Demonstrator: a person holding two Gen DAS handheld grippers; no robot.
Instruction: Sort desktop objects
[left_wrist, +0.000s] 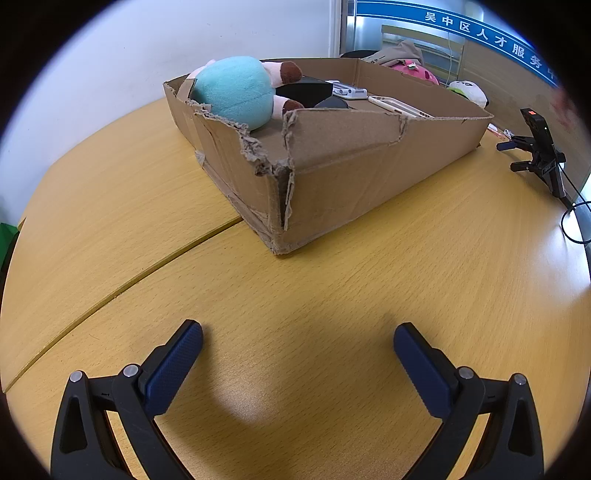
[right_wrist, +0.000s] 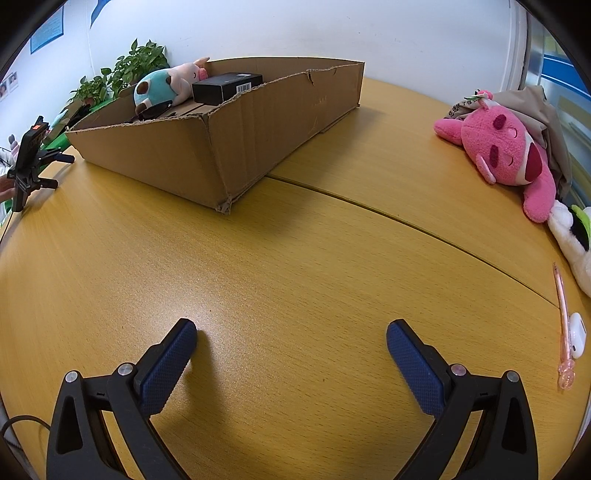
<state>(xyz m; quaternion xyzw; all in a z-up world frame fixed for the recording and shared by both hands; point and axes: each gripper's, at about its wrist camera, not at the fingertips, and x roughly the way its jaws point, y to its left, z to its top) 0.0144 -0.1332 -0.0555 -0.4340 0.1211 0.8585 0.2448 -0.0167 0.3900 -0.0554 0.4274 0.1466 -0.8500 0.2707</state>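
A torn cardboard box (left_wrist: 369, 162) stands on the wooden table; it also shows in the right wrist view (right_wrist: 207, 147). In it lie a teal plush toy (left_wrist: 236, 88), a black box (right_wrist: 227, 88), a phone (left_wrist: 399, 106) and sunglasses (right_wrist: 153, 110). A pink plush bear (right_wrist: 509, 155), a white plush (right_wrist: 572, 236), a pink pen (right_wrist: 563, 328) and a white earbud case (right_wrist: 577, 334) lie on the table at the right. My left gripper (left_wrist: 297, 339) is open and empty above the table, short of the box. My right gripper (right_wrist: 291, 336) is open and empty above bare table.
A black phone stand (left_wrist: 543, 147) stands at the table edge; it shows at the left in the right wrist view (right_wrist: 29, 162). A beige cloth (right_wrist: 535, 110) lies behind the pink bear. Potted plants (right_wrist: 125, 70) stand by the wall. A seam (right_wrist: 406, 218) crosses the tabletop.
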